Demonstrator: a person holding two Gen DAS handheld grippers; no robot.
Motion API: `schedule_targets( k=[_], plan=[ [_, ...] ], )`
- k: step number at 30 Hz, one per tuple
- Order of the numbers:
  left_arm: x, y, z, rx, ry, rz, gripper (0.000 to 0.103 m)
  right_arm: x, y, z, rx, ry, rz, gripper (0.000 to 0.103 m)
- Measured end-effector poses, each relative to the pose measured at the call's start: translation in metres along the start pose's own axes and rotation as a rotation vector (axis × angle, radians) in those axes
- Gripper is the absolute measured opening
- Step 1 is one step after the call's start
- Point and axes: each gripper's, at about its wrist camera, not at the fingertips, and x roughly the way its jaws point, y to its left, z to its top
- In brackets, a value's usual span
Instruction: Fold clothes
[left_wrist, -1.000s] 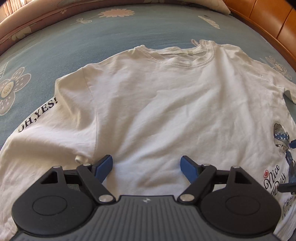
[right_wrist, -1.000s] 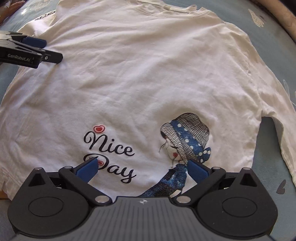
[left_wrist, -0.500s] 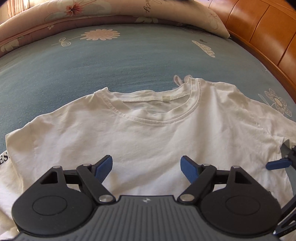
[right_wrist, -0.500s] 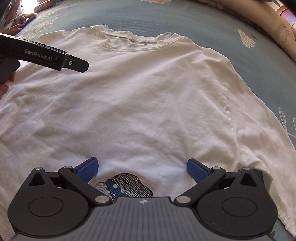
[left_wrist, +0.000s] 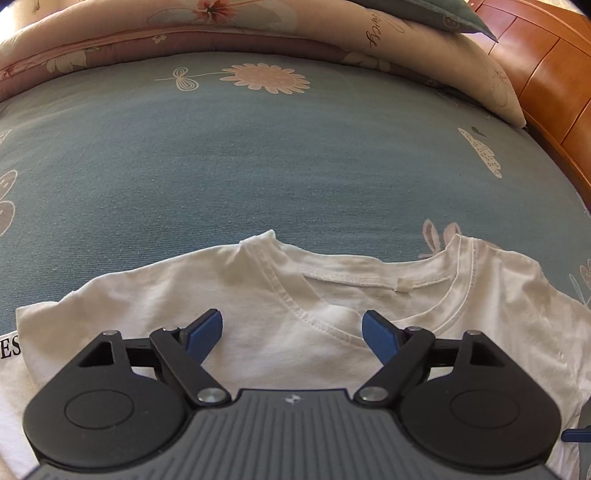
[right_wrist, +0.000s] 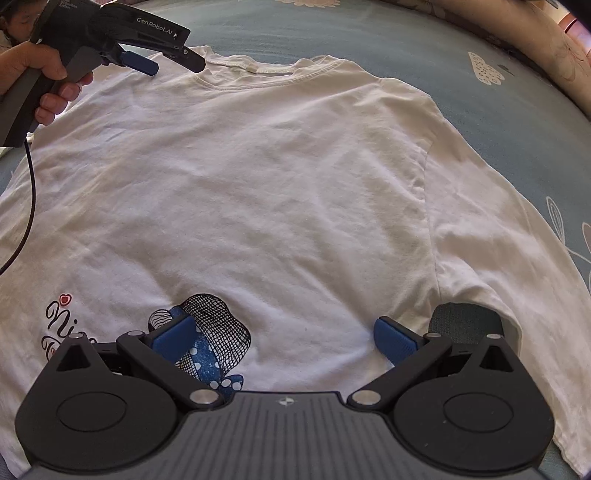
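A white T-shirt (right_wrist: 277, 184) lies flat, front up, on the bed, its collar (right_wrist: 258, 70) at the far end. My left gripper (left_wrist: 292, 321) hovers open just short of the collar (left_wrist: 369, 284), nothing between its blue pads. In the right wrist view that left gripper (right_wrist: 147, 64) shows at the top left, held by a hand (right_wrist: 44, 74). My right gripper (right_wrist: 282, 326) is open above the shirt's lower front. Its left finger overlaps the printed girl in a hat (right_wrist: 218, 328). The "Nice Day" lettering (right_wrist: 59, 314) is partly hidden by the gripper body.
The blue flowered bedsheet (left_wrist: 258, 166) stretches beyond the collar. Pillows and a quilt (left_wrist: 258, 33) lie at the far edge, with a wooden headboard (left_wrist: 546, 74) on the right. A black cable (right_wrist: 29, 206) hangs from the left gripper over the shirt's left side.
My left gripper has travelled from the shirt's middle up to the collar. My right gripper has moved up from the hem print over the lower front. Both stay open.
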Motion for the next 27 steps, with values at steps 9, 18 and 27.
schedule_targets(
  k=[9,18,27],
  plan=[
    [0.017,0.011,0.027,0.024,-0.022,0.093,0.083,-0.002,0.002,-0.006,0.011,-0.045,-0.028,0.103],
    [-0.031,-0.035,0.001,0.113,-0.048,-0.075,0.084,-0.027,0.002,0.023,0.077,-0.097,-0.088,0.103],
    [-0.013,-0.053,-0.039,0.205,0.027,-0.113,0.084,0.012,-0.015,0.045,0.16,-0.096,-0.092,0.103]
  ],
)
